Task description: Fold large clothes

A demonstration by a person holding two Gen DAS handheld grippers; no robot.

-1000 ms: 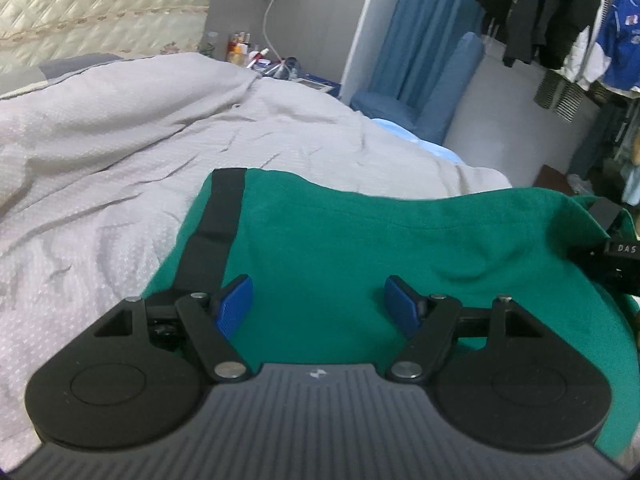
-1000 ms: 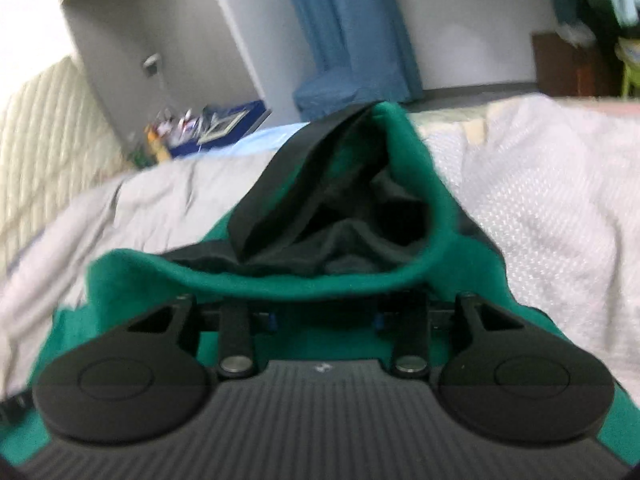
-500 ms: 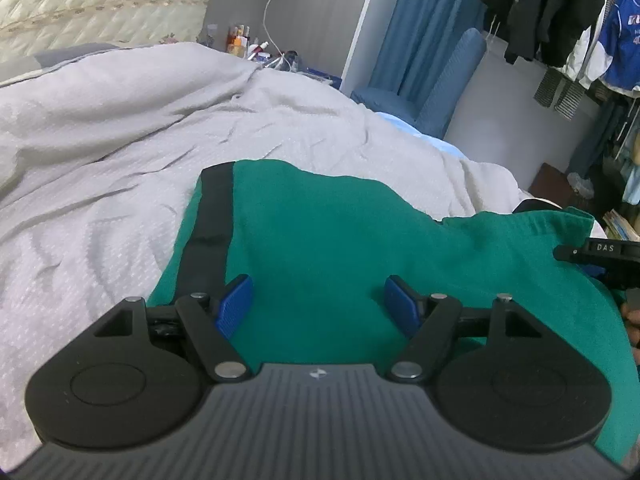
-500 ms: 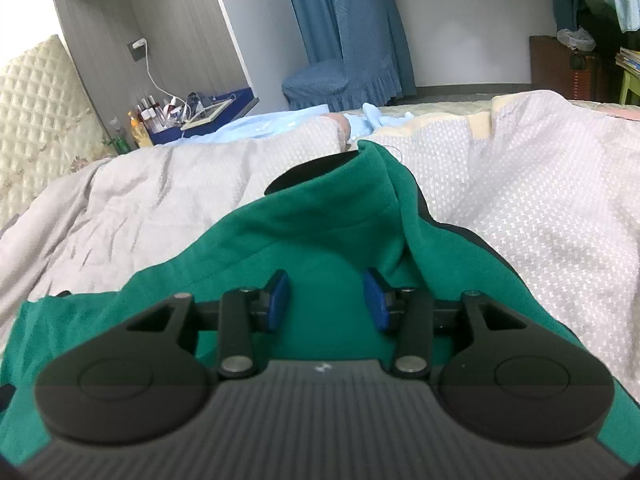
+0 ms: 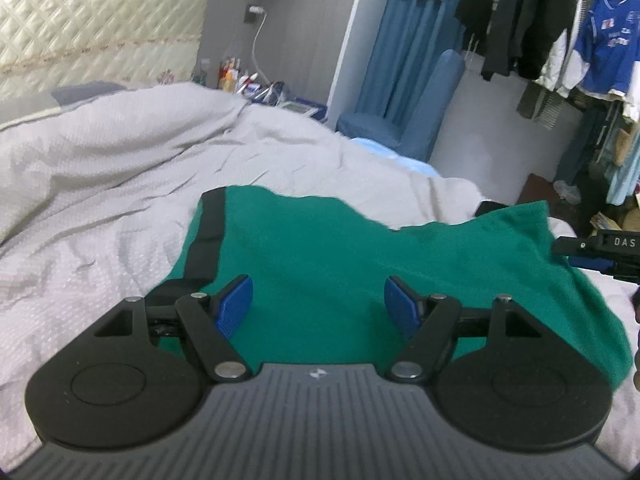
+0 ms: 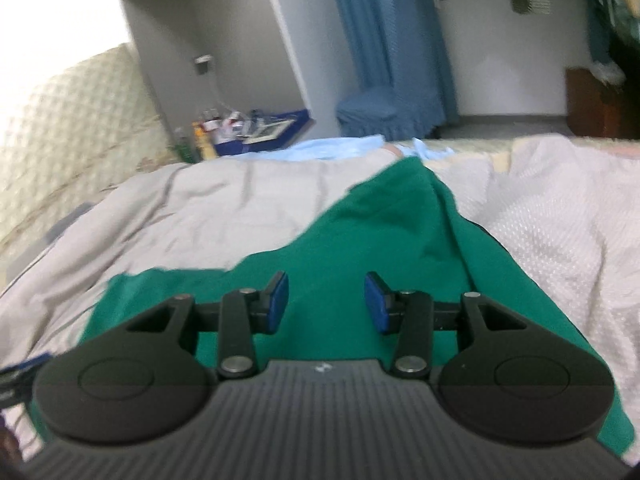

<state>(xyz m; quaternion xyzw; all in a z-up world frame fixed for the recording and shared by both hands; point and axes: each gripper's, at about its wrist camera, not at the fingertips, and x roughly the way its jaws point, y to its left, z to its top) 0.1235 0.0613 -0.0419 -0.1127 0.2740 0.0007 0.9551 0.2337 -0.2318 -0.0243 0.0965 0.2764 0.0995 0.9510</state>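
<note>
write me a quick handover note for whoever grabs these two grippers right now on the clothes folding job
Left gripper: open, nothing between its pads, above the green garment.
Right gripper: open and empty over the same garment; its jaws have just been opening.
Garment: lying on the grey bedcover, black trim strip along its left edge, a loose flap bunched at the far right.
Done: it looks folded over at least once.
Left: probably smooth that flap and make the next fold.

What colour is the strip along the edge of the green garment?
Black strip; the left wrist view shows it best.
</note>
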